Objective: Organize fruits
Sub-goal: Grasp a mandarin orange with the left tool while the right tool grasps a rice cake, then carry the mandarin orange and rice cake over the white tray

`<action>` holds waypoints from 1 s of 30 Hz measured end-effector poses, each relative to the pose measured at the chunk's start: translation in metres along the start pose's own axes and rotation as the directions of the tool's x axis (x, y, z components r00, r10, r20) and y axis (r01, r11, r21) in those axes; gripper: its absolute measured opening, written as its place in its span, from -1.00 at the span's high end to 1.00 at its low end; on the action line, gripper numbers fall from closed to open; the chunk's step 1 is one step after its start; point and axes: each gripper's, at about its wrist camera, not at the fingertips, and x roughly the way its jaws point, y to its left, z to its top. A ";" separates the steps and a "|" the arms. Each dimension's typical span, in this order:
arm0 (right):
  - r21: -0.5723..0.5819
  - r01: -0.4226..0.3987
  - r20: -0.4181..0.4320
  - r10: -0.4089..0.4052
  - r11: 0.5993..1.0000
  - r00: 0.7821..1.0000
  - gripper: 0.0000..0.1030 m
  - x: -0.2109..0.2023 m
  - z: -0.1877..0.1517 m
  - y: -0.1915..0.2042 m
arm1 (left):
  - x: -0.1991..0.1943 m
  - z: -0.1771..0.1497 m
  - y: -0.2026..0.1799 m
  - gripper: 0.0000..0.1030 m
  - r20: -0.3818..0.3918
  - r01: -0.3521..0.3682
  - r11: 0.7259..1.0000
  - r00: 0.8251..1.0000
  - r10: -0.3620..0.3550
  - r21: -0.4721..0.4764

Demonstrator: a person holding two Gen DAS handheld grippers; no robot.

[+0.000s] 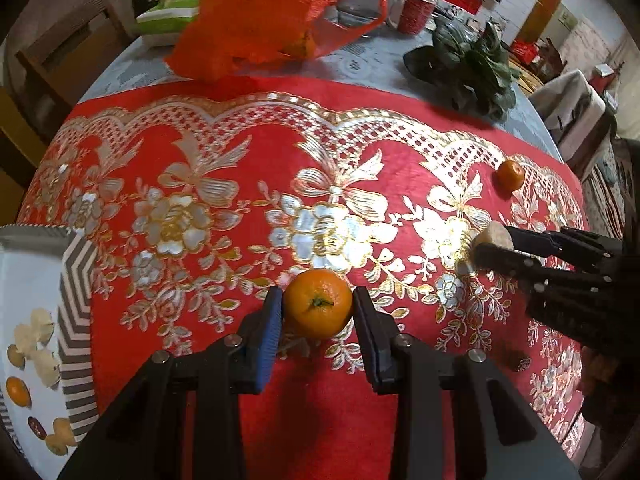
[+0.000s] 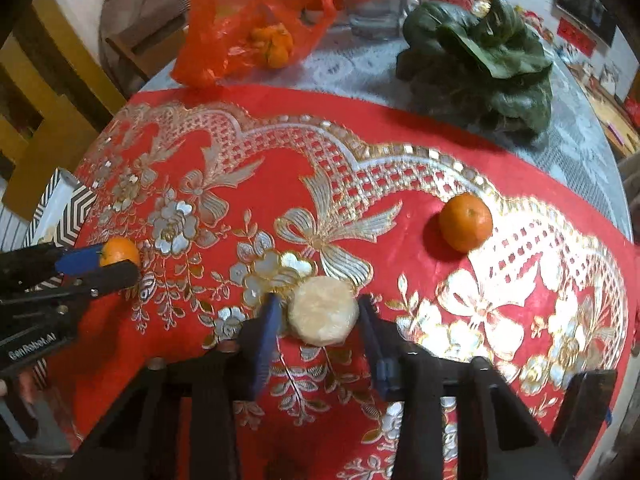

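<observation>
My left gripper point(image 1: 318, 308) is shut on a mandarin point(image 1: 319, 303), stem facing the camera, just above the red and gold cloth; it also shows in the right wrist view point(image 2: 119, 252). My right gripper point(image 2: 320, 312) is shut on a pale round slice point(image 2: 323, 311), which also shows at its tips in the left wrist view point(image 1: 493, 236). A loose mandarin point(image 2: 465, 222) lies on the cloth ahead right; it also shows in the left wrist view point(image 1: 511, 175). A white box with a zigzag rim point(image 1: 76, 312) at the left holds a mandarin point(image 1: 18, 391) and pale slices.
An orange plastic bag point(image 2: 248, 28) with mandarins lies at the far side. Dark leafy greens point(image 2: 492, 64) lie at the far right. Cups and a glass jar point(image 2: 374, 4) stand behind. A small brown piece point(image 1: 517, 362) lies on the cloth near the right gripper.
</observation>
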 end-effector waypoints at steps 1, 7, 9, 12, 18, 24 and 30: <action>-0.003 -0.004 -0.006 0.004 1.000 1.000 0.32 0.000 0.000 0.000 | -0.002 0.000 0.001 0.33 0.001 -0.003 1.000 1.000 0.003 -0.005; -0.051 -0.001 0.011 0.002 0.999 1.000 0.32 -0.017 -0.004 0.012 | -0.017 -0.003 0.009 0.33 0.019 -0.024 1.000 1.000 0.024 -0.017; -0.051 -0.007 0.018 0.008 0.999 1.000 0.32 -0.023 -0.006 0.017 | -0.022 -0.005 0.012 0.33 0.027 -0.028 0.999 0.999 0.028 -0.018; -0.065 -0.024 0.038 0.027 0.998 0.999 0.32 -0.035 -0.007 0.029 | -0.032 -0.007 0.013 0.33 0.044 -0.044 0.999 0.998 0.044 -0.014; -0.117 -0.049 0.070 0.057 0.992 0.996 0.32 -0.050 -0.006 0.067 | -0.053 -0.015 0.023 0.33 0.077 -0.067 0.998 0.995 0.068 -0.020; -0.175 -0.075 0.075 0.090 0.982 0.993 0.32 -0.056 -0.006 0.104 | -0.073 -0.029 0.042 0.33 0.099 -0.086 0.995 0.991 0.090 -0.045; -0.242 -0.099 0.063 0.118 0.965 0.991 0.32 -0.058 -0.005 0.143 | -0.091 -0.042 0.067 0.33 0.116 -0.103 0.991 0.987 0.113 -0.090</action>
